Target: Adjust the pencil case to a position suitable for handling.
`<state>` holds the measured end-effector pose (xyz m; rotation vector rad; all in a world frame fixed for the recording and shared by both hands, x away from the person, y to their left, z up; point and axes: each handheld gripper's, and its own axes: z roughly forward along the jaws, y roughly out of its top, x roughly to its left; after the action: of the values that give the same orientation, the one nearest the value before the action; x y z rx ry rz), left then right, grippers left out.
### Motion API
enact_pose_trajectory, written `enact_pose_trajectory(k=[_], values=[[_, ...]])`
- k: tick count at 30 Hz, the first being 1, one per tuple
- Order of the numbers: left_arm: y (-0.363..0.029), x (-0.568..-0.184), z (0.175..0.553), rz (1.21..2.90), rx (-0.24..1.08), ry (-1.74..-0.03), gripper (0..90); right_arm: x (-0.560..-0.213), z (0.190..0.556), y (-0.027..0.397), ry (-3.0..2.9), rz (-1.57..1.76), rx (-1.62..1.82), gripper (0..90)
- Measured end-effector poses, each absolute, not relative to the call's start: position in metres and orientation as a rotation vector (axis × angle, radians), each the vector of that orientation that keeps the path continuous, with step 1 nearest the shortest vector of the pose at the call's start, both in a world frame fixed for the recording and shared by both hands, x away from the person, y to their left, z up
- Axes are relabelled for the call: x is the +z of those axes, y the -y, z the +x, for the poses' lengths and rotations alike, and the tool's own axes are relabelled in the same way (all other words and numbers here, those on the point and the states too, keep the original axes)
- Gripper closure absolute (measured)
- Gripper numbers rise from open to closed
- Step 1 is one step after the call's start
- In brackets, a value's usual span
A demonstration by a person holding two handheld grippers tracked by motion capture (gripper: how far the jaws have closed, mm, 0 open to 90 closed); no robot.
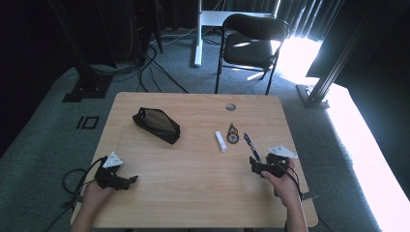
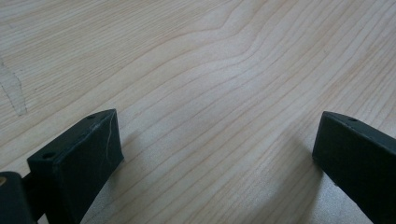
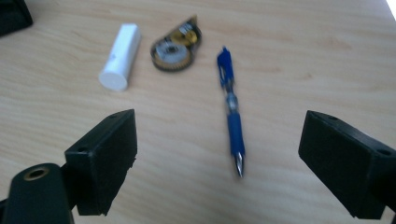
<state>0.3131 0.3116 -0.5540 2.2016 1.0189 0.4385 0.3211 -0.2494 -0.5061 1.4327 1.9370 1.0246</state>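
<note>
A blue pen (image 1: 251, 147) lies on the wooden table (image 1: 193, 169) at the right, tip toward me. In the right gripper view the pen (image 3: 235, 128) lies lengthwise between the two black jaws, a little right of centre. My right gripper (image 1: 254, 164) (image 3: 218, 135) is open just short of the pen's tip. To the pen's left lie a correction tape dispenser (image 1: 233, 134) (image 3: 176, 44) and a white stick (image 1: 221, 141) (image 3: 121, 56). A black pencil pouch (image 1: 156, 124) sits at the left rear. My left gripper (image 1: 131, 180) (image 2: 219, 135) rests open over bare wood at the front left.
The pouch's corner (image 3: 11, 14) peeks into the right gripper view at top left. A round grommet (image 1: 230, 107) is set in the table's far edge. A black chair (image 1: 251, 43) stands behind the table, and cables (image 1: 145, 67) lie on the floor.
</note>
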Motion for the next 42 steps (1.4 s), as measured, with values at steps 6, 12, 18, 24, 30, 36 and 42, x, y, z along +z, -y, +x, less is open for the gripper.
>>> enact_pose_trajectory(k=[6, 12, 18, 24, 30, 36, 42], values=[[-0.312, -0.554, 0.313, 2.203, 0.439, -1.018, 1.6, -0.495, 0.331, 0.237, -1.953, 1.383, 1.041, 11.1], [-0.312, -0.554, 0.313, 2.203, 0.439, -1.018, 1.6, -0.489, 0.336, 0.226, -1.964, 1.358, 1.062, 11.1], [-0.312, -0.554, 0.313, 2.202, 0.439, -1.018, 1.6, -0.481, 0.343, 0.209, -1.983, 1.309, 1.102, 11.1], [-0.312, -0.554, 0.313, 2.202, 0.439, -1.018, 1.6, -0.476, 0.348, 0.188, -2.016, 1.264, 1.136, 11.0], [-0.312, -0.554, 0.313, 2.202, 0.439, -1.018, 1.6, -0.472, 0.354, 0.169, -2.043, 1.231, 1.169, 11.1], [-0.312, -0.554, 0.313, 2.201, 0.440, -1.019, 1.6, -0.473, 0.360, 0.147, -2.087, 1.182, 1.187, 11.1], [-0.312, -0.554, 0.313, 2.200, 0.440, -1.019, 1.6, -0.475, 0.368, 0.125, -2.118, 1.136, 1.235, 11.2]])
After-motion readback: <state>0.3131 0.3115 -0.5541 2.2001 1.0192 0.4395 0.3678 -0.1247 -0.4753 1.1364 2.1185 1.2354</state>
